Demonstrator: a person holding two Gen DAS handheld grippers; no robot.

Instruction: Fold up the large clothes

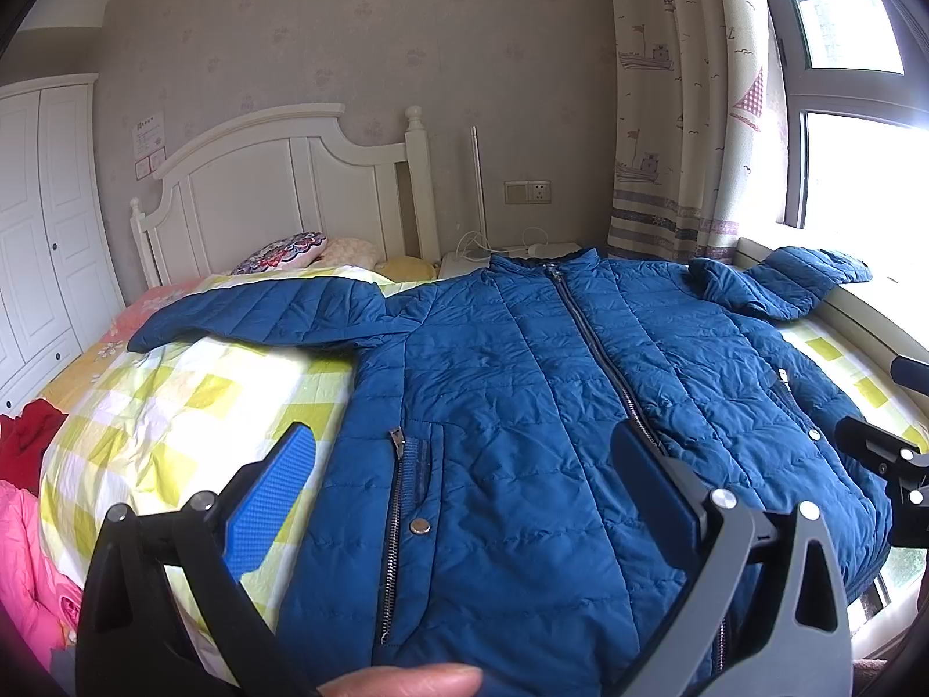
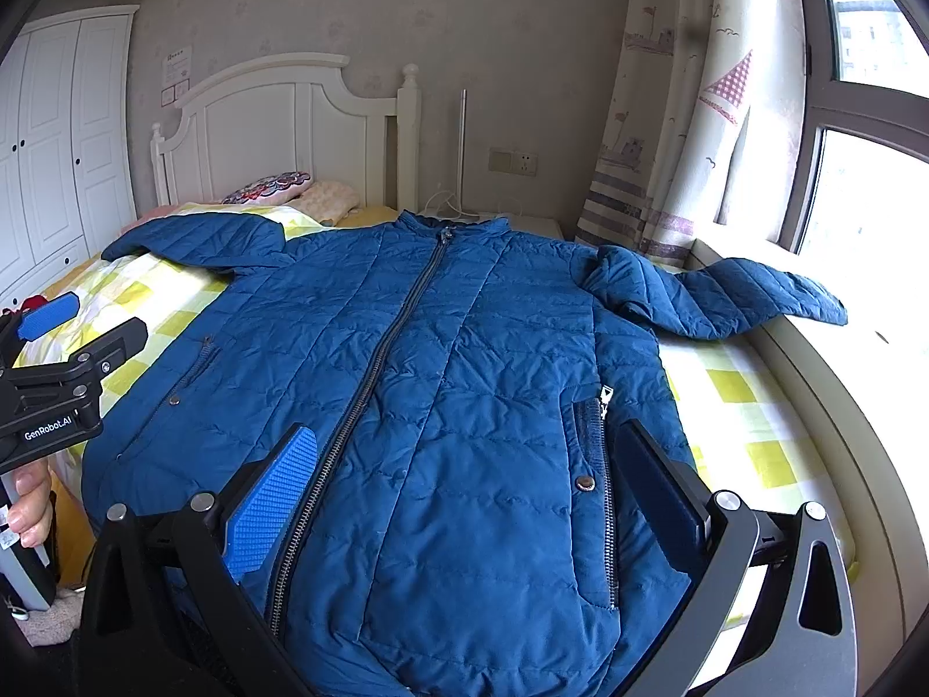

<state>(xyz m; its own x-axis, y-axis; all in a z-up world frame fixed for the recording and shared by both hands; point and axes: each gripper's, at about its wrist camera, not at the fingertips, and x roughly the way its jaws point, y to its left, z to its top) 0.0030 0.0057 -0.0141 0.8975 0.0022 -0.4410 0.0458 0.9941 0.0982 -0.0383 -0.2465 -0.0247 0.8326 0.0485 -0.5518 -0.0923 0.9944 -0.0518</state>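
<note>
Blue jacket [image 1: 522,383] lies flat on the bed [image 1: 174,395] — both hand-held grippers [image 1: 458,476] [image 2: 464,482] wide, empty; pink clothes [image 1: 29,557] only in left view.

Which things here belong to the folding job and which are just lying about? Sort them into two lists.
For the job:
blue jacket, spread flat and zipped
left gripper, jaws open above it
right gripper, jaws open above it

Lying about:
patterned pillow
red garment
pink garment
checked bedspread
curtain
</note>
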